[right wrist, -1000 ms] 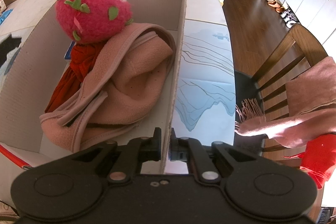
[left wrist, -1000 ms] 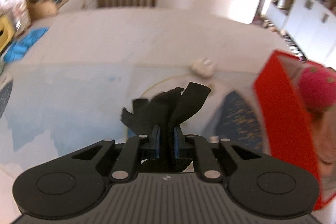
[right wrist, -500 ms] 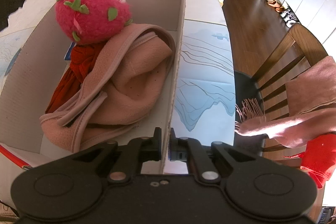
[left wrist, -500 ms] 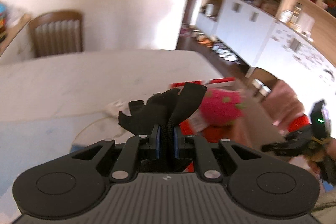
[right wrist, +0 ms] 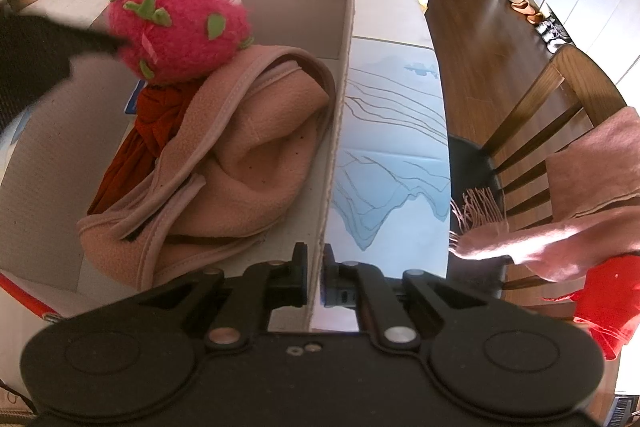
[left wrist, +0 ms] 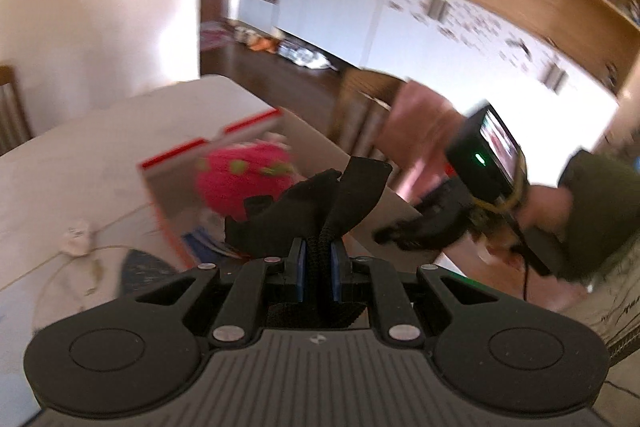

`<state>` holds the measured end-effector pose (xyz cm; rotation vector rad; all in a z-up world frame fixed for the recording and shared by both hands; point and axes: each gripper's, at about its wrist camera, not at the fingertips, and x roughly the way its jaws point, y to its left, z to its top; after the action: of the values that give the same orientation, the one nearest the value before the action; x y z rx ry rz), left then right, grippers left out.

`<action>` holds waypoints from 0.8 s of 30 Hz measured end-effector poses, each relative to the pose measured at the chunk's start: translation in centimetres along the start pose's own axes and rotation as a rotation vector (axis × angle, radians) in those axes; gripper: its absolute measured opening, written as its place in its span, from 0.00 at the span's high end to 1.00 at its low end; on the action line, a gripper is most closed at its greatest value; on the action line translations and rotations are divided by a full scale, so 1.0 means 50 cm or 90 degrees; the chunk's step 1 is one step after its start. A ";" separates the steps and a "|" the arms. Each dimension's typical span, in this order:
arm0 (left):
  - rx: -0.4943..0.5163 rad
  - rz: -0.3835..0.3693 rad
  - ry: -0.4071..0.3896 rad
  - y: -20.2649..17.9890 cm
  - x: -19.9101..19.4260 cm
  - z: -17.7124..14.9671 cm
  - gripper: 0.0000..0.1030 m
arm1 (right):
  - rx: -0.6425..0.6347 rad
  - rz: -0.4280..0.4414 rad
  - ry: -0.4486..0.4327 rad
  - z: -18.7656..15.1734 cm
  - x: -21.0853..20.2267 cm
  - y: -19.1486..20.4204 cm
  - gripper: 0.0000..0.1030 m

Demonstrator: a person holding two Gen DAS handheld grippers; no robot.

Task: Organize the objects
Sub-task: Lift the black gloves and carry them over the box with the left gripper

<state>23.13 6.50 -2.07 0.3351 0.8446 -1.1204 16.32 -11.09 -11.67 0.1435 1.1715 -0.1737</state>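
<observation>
Your left gripper (left wrist: 319, 259) has its jaws pressed hard onto a black glove (left wrist: 320, 195), the blue pads nearly meeting with only the bunched cuff between them. The loose fingers of the glove stand up ahead of the jaws. A second ago those jaws pointed across the bare desk with the box off to one side. Now you have swung them round, so the cardboard box (left wrist: 168, 227) lies straight ahead and the glove hangs above its near wall. In the right wrist view the glove's dark shape (right wrist: 36, 55) has come in over the box's left side, where a moment ago there was none. That puts you in the carry-and-drop step: the glove looks ready to go in once it is clear of the wall.

Your right gripper (right wrist: 315, 277) has not shifted. Its jaws are nearly together, pinching the box's right wall (right wrist: 340, 131) between them, which I judge steadies the box for the drop.

Inside the box, a pink strawberry plush (right wrist: 180, 27) sits toward the far end, resting on a peach fleece garment (right wrist: 240, 163) with a rust-red cloth (right wrist: 140, 143) tucked under it. The box's left half shows bare floor, the likeliest landing place. The box stands on the desk (right wrist: 392, 131), and beyond its right wall a chair (right wrist: 560, 115) carries a pink scarf (right wrist: 592, 187).
</observation>
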 end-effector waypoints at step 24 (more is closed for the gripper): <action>-0.070 -0.024 0.185 0.033 0.201 -0.037 0.89 | 0.004 0.006 -0.004 -0.004 0.001 -0.002 0.95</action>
<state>25.60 1.80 -10.98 0.3968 1.1692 -1.0702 16.16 -11.15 -11.81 0.1540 1.1637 -0.1691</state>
